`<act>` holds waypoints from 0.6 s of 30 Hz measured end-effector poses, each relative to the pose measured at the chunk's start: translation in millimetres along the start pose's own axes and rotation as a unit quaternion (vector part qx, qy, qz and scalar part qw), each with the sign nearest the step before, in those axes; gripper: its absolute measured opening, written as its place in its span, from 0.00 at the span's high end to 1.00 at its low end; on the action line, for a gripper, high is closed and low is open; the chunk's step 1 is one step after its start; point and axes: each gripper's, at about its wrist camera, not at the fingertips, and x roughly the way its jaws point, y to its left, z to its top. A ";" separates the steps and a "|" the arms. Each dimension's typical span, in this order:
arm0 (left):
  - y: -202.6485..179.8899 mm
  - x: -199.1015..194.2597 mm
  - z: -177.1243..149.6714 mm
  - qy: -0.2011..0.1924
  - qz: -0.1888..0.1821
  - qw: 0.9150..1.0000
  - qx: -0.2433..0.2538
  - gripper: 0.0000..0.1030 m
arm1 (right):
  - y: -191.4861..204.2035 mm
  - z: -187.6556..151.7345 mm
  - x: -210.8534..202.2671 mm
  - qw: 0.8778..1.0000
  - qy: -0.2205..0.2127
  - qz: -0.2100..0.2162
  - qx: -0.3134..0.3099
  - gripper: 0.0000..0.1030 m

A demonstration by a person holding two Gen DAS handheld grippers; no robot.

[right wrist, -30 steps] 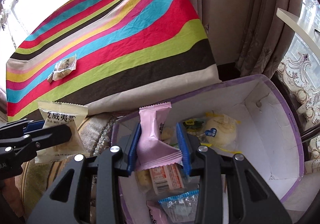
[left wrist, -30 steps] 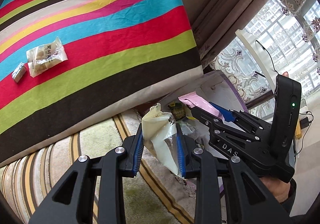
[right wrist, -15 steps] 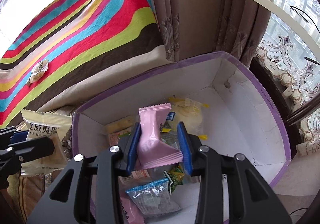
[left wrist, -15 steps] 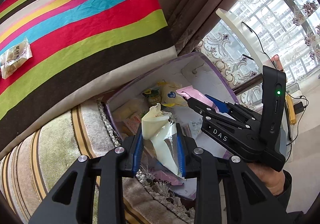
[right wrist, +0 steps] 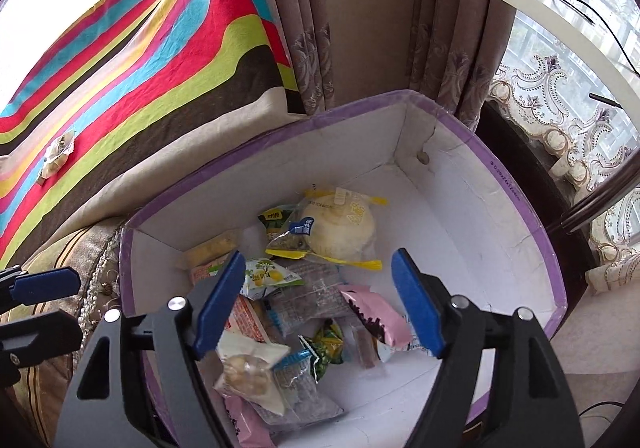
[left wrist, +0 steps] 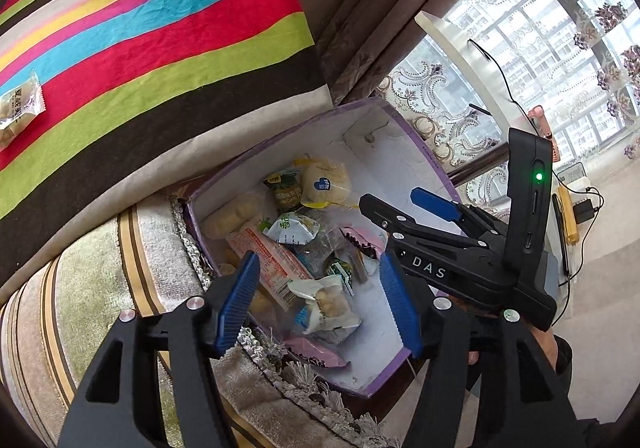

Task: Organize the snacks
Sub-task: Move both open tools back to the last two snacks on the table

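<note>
A striped cloth (left wrist: 152, 31) in red, blue, green and brown covers a raised surface beside a plush sofa (left wrist: 100, 288), while brown curtains (right wrist: 440, 27) and a lace sheer (left wrist: 440, 103) frame a bright window (left wrist: 540, 59) facing apartment blocks in daylight.

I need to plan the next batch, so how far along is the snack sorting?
Mostly done: the purple-rimmed white cardboard box holds a pile of wrapped snacks, including the pink packet and the cream biscuit packet just dropped as both grippers' jaws opened. Nothing is in hand: left gripper and right gripper hang open above the box. Left: one clear biscuit packet on the striped cloth.
</note>
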 end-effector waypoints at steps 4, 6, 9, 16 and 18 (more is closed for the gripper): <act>9.8 -12.1 1.1 -0.020 0.017 1.000 -0.010 0.42 | 12.9 2.1 2.6 1.000 0.005 0.007 -0.013 0.26; 22.6 -22.1 1.5 -0.032 0.026 0.999 -0.021 0.43 | 22.0 3.7 3.2 1.000 0.007 0.011 -0.021 0.26; 49.7 -41.9 0.8 -0.056 0.045 0.996 -0.043 0.43 | 39.1 7.4 3.1 0.999 0.008 0.024 -0.036 0.26; 136.1 -93.4 -7.6 -0.110 0.102 0.981 -0.126 0.53 | 89.0 24.9 2.3 0.996 0.009 0.054 -0.074 0.25; 158.9 -102.7 -10.8 -0.116 0.117 0.976 -0.146 0.55 | 106.8 30.1 1.7 0.994 0.008 0.064 -0.086 0.24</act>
